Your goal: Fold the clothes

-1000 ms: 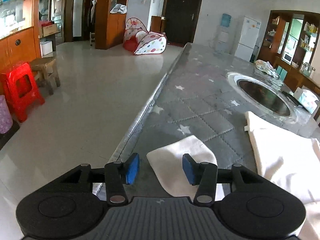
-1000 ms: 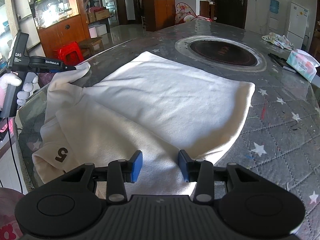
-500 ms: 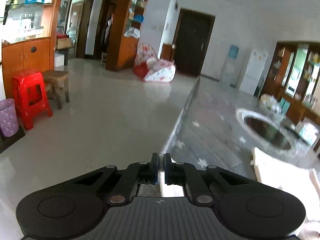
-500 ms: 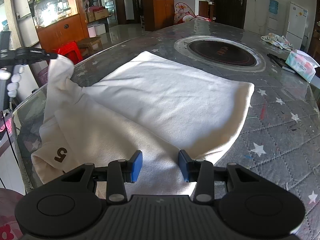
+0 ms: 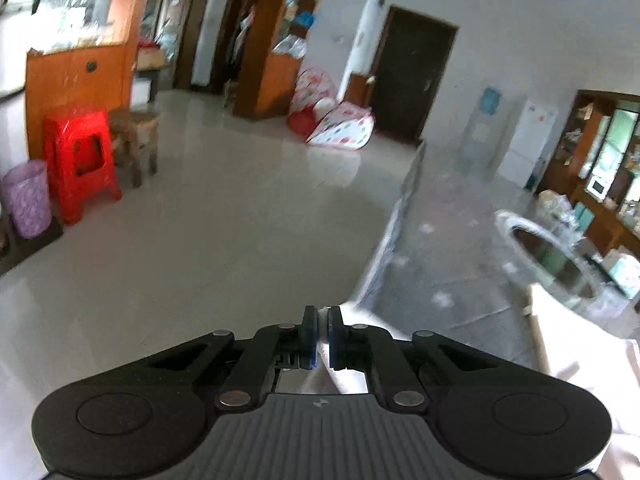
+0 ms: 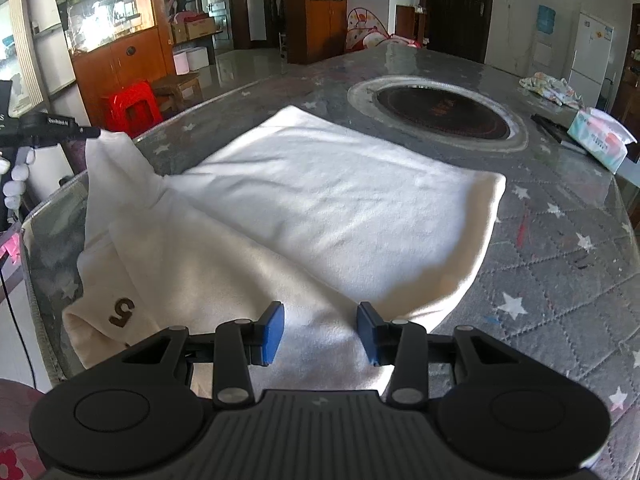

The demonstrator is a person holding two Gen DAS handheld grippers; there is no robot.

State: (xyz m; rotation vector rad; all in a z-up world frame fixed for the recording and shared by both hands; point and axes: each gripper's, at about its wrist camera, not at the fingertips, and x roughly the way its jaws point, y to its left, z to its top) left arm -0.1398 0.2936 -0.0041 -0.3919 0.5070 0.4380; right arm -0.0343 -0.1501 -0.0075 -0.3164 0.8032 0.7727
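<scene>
1. Garment: a cream-white sweatshirt [image 6: 320, 200] lies on the grey star-quilted table [image 6: 560, 280], body spread flat toward the round inset hotplate [image 6: 440, 112]. A cuff or hem end with a brown "5" mark [image 6: 122, 312] sits near the table edge, lower left in the right wrist view.
2. Left gripper [image 5: 319, 338]: blue pads closed almost together, with a thin strip of white fabric pinched between them. In the right wrist view the same tool comes in from the left margin with the sleeve [image 6: 116, 172] hanging from its tip, raised clear of the table into a peak.
3. Right gripper [image 6: 320, 334]: jaws spread wide, holding nothing; it hovers just over the near part of the sweatshirt. Cannot tell whether the pads touch the cloth.
4. Step in hand (judgement): a sleeve fold, with the left side carrying the sleeve and the body resting flat.
5. Next move calls for (judgement): bring the lifted sleeve across onto the body panel and lay it flat without dragging the torso; the free right gripper is placed to pin or steady the near fabric.
6. Risk: the pinch is at the very edge of the cloth, so it may slip. The left wrist view is motion-blurred, so grip depth is unclear.
7. Bystanders: tissue pack [image 6: 600, 140] and crumpled cloth [image 6: 548, 84] at the far right, well apart from the work.
</scene>
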